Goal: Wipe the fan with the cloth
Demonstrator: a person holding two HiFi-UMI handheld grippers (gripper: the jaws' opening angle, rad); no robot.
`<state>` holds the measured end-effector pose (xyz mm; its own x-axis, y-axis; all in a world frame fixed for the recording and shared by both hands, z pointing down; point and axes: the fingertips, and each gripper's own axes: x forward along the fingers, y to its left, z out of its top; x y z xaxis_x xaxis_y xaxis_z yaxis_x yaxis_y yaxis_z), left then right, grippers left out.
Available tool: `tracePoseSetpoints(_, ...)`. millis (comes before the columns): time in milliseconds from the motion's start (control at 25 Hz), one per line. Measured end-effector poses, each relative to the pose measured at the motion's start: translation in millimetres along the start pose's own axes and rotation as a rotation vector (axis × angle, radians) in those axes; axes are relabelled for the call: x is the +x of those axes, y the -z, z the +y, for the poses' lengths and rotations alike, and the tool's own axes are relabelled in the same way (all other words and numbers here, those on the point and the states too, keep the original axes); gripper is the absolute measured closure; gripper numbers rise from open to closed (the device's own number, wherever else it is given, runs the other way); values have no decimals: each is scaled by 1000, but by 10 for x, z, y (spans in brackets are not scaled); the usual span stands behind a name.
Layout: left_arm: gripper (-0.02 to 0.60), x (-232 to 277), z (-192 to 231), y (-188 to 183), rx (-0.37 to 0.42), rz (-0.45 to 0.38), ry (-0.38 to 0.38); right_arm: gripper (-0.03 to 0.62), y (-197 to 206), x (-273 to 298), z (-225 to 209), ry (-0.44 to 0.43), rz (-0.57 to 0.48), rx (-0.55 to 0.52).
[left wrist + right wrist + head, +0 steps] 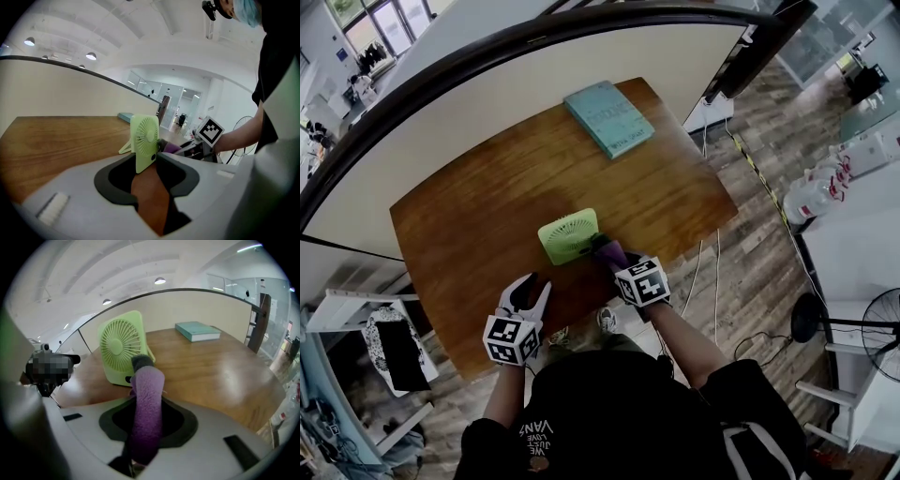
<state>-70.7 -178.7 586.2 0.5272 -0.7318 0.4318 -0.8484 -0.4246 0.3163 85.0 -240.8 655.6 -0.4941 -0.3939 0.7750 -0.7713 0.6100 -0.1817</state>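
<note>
Right tongs [146, 373] clench the purple cloth [147, 408] at the fan [123, 347], seemingly touching it to wipe, while left tongs [528, 292] wait released nearby.

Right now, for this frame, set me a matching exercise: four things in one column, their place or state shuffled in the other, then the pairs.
Things:
1. fan
2. cloth
3. book
4. left tongs

Place or state:
A. open and empty, at the near edge of the table
B. lying flat at the far side
C. clamped in the right tongs
D. standing upright, mid-table

Pairs: 1-D; 2-C; 3-B; 4-A
</note>
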Motion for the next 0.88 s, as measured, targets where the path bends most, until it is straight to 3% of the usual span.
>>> tracePoseSetpoints(320, 460, 23, -72, -13, -6, -15, -20, 494, -6, -117, -113, 16, -27, 13)
tracePoseSetpoints(640, 462, -18, -202, -124, -14, -83, -93, 494, -246, -414, 227, -102, -150, -26)
tracePoseSetpoints(880, 504, -100, -398, -222, -20, -168, -146, 494, -414, -657, 395, -187, -234, -85)
